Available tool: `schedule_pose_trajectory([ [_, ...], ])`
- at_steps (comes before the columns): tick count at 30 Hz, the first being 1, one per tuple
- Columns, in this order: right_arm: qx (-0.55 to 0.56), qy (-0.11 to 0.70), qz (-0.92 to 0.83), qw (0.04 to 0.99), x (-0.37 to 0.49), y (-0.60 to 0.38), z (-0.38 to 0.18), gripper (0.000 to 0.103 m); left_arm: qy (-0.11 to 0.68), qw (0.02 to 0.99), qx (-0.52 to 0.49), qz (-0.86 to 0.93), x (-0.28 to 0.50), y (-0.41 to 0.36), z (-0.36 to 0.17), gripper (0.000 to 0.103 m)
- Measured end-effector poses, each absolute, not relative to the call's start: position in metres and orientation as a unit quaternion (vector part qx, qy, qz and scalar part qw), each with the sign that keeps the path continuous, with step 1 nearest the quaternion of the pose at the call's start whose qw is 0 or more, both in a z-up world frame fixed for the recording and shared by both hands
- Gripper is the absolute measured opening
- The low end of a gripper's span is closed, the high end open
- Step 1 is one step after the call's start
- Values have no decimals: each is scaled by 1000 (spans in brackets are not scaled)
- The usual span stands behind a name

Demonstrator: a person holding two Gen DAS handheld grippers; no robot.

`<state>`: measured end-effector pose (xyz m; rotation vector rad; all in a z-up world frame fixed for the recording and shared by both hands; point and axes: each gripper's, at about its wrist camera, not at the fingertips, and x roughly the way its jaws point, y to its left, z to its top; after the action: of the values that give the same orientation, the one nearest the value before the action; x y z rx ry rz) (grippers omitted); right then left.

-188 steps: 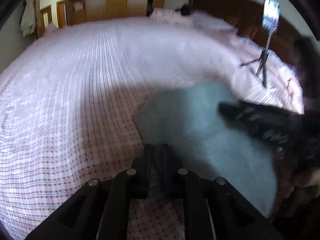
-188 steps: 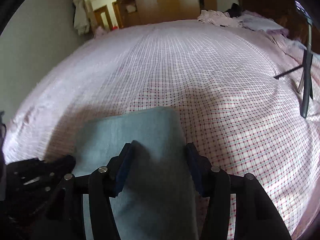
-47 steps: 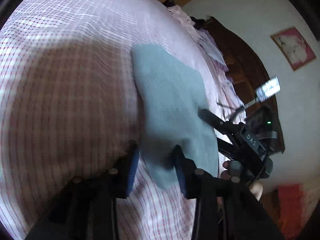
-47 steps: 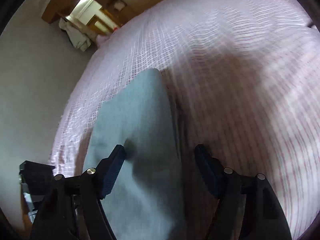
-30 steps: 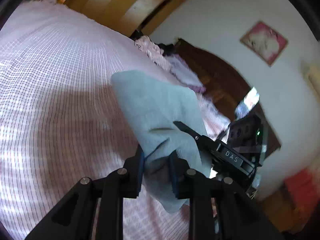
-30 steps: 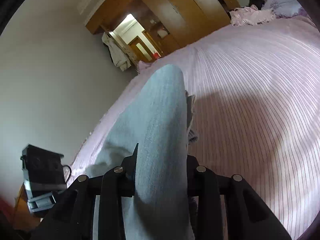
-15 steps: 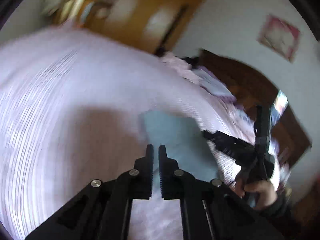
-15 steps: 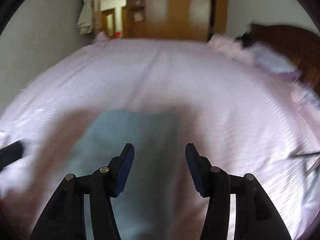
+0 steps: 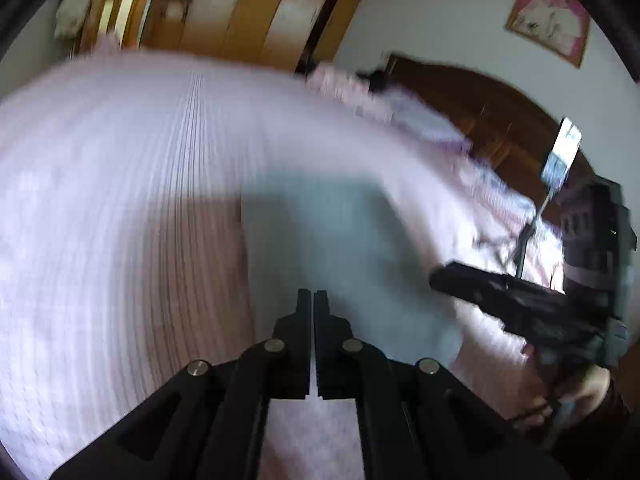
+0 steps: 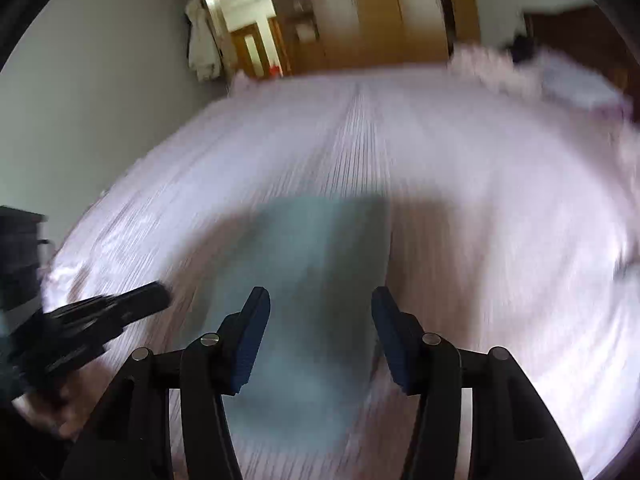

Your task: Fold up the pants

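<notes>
Jaws: left gripper [image 9: 312,298] shut, empty; right gripper [image 10: 320,320] half-open, empty. Pants [image 9: 332,240] folded on bed [image 9: 120,160]; press flat, square edges.

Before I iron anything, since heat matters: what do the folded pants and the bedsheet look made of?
The pants look like soft matte cloth, grey-blue, perhaps cotton or a knit; they lie limp and flat with no sheen. The bedsheet looks like thin woven cotton, pale pink with fine checked lines. Motion blur hides the weave of both.

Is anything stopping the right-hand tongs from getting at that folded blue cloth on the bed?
Probably not: the right tongs stand open just above the folded pants, with nothing between them.
</notes>
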<state>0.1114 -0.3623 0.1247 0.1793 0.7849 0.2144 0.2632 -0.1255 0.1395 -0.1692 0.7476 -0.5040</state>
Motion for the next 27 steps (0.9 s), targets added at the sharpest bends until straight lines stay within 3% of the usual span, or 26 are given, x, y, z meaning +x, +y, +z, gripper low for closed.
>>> schedule_pose_trajectory([
  [1,79,395,116,908,137,-357,123,35,346,904,-73,-239,273,-127,148,0],
  [2,82,438,140,884,170,-353,110,17,343,906,-71,-239,281,-132,151,0],
  [4,76,499,125,854,217,-353,77,0,367,895,-46,-249,302,-152,141,0],
  [6,97,498,93,857,236,-366,54,0,414,884,-11,-218,314,-168,109,0],
  [8,104,490,62,863,238,-363,56,0,382,905,20,-188,292,-175,97,0],
  [11,-20,458,4,889,224,-331,73,1,348,921,44,-170,253,-176,108,0],
  [12,-40,450,-7,892,218,-319,77,4,349,921,48,-166,246,-175,109,0],
  [14,-47,435,-12,899,203,-312,91,22,359,917,58,-165,232,-171,111,0],
  [18,-25,413,7,910,151,-301,126,30,373,914,9,-159,219,-140,133,3],
  [20,-7,407,-3,913,119,-305,135,39,378,913,-6,-155,211,-123,144,4],
  [27,34,419,-1,907,73,-272,142,42,361,923,17,-131,170,-95,176,9],
])
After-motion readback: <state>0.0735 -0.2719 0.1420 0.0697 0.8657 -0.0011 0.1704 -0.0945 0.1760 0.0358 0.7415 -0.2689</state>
